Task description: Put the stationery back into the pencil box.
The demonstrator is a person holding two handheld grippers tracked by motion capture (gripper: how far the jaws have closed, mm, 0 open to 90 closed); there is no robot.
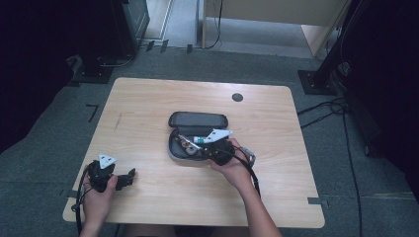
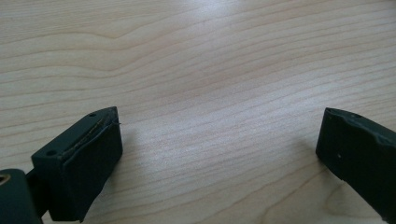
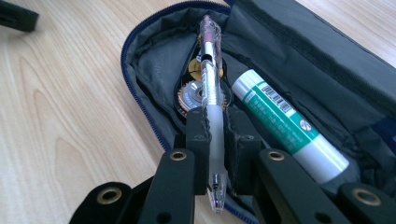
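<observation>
- Your right gripper (image 3: 215, 140) had its jaws pinched on a clear pen (image 3: 210, 93), gripping it near one end, with a short stub of the pen poking out toward the camera below the jaws.
- The pen's long axis ran straight away from the jaws, pointing into the open pencil case (image 3: 154, 51), its far end over the case's inside.
- Under the pen lay a correction tape (image 3: 189, 95), and just beside it, to the right in the right gripper view, a glue stick (image 3: 289, 126) with a green label lay slanted in the case.
- In the high view the pencil case (image 1: 174, 148) sat mid-table, lid folded back, with your right gripper (image 1: 217, 150) at its near right edge.
- Your left gripper (image 1: 126, 178) rested near the front left corner of the table (image 1: 148, 98), well apart from the case, its jaws spread wide over bare wood with nothing between them.
- So your right hand was by far the nearer one; I judge the pen either goes lengthwise into the case or comes out along that same line.
</observation>
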